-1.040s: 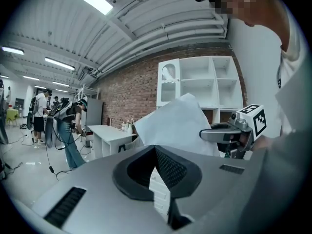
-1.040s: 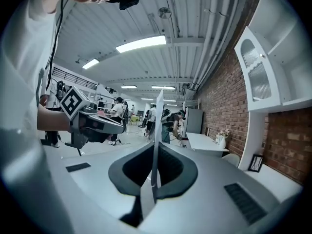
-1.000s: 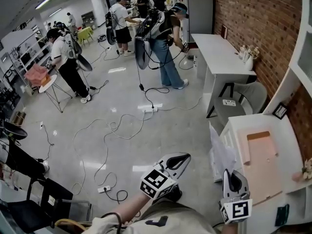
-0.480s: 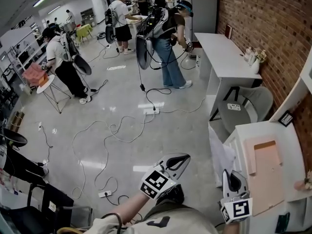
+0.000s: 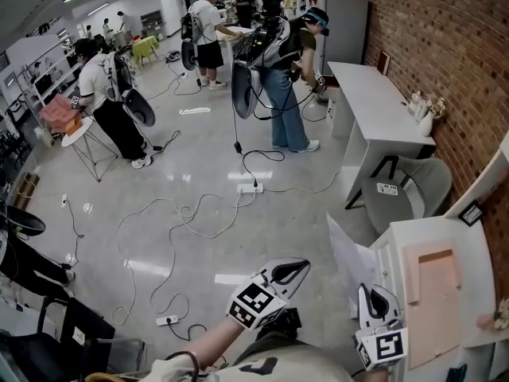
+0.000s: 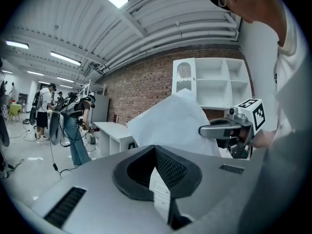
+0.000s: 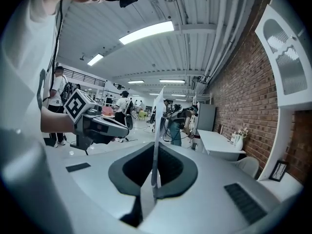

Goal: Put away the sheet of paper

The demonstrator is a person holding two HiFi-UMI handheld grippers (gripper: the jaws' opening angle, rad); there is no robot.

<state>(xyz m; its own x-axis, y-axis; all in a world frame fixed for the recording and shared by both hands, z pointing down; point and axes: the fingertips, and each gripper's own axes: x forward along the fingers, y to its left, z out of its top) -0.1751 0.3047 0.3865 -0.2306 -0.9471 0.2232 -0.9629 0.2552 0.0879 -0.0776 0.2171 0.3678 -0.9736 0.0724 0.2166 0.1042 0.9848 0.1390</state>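
Observation:
A white sheet of paper [image 5: 350, 255] stands up from my right gripper [image 5: 371, 294], which is shut on its lower edge. In the right gripper view the sheet [image 7: 157, 123] shows edge-on between the jaws of the right gripper [image 7: 155, 156]. My left gripper [image 5: 296, 268] is held to the left of it with its jaws shut and nothing in them; the left gripper view shows the sheet [image 6: 170, 126] ahead of the left gripper [image 6: 155, 151]. A beige flat folder [image 5: 434, 293] lies on the white desk [image 5: 475, 249] at the right.
A grey chair [image 5: 407, 188] and a long white table [image 5: 372, 102] stand along the brick wall. Cables [image 5: 191, 213] trail over the floor. Several people [image 5: 282, 70] stand further back. A white shelf unit [image 6: 209, 84] rises by the desk.
The head view has swung, so the desk and folder sit lower and further right. The sheet stays in my right gripper. Both grippers keep their places in the view.

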